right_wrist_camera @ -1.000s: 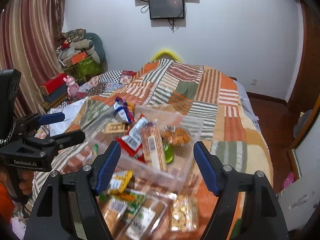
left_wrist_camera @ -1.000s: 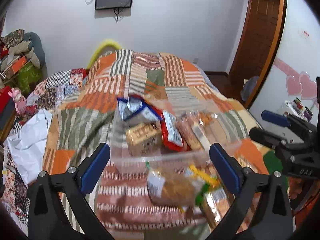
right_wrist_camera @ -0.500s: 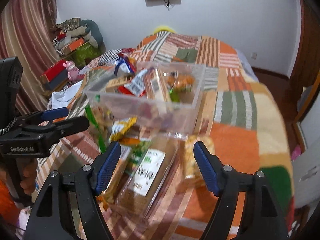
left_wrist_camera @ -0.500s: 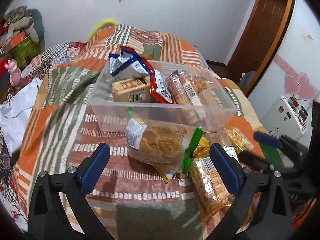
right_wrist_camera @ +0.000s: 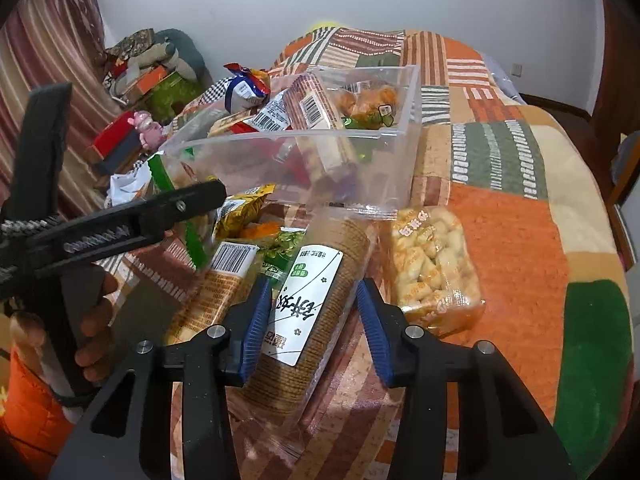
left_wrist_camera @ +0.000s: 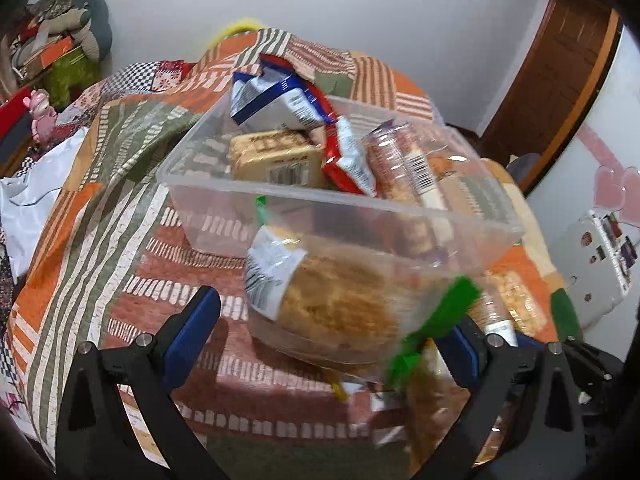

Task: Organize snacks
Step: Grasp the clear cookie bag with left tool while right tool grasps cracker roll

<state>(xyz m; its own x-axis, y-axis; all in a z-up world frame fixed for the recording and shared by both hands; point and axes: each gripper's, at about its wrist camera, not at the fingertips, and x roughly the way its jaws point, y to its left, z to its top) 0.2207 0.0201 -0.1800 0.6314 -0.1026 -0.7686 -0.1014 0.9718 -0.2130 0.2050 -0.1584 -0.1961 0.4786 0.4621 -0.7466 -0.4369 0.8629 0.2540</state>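
Note:
A clear plastic bin (left_wrist_camera: 280, 196) (right_wrist_camera: 404, 132) holding several snack packs sits on the bed. In front of it lie loose packs. My left gripper (left_wrist_camera: 326, 336) is open, its blue pads wide apart on either side of a clear bag of brown crumbly snack (left_wrist_camera: 336, 304) without touching it. My right gripper (right_wrist_camera: 314, 320) is closing on a round cracker pack with a white label (right_wrist_camera: 316, 292), and its pads sit against the pack's sides. A bag of small pastries (right_wrist_camera: 432, 264) lies just to the right. A barcoded orange pack (right_wrist_camera: 216, 292) lies to the left.
A patchwork blanket (right_wrist_camera: 508, 216) covers the bed. A finger of the left gripper (right_wrist_camera: 180, 204) and the person's hand (right_wrist_camera: 92, 320) cross the left of the right wrist view. Boxes and cushions (left_wrist_camera: 52, 52) are piled at far left, and a wooden door (left_wrist_camera: 556, 68) stands at right.
Both grippers have come down toward the loose packs in front of the bin. The right jaws have narrowed from wide apart to gripping the cracker pack. The left jaws stayed wide.

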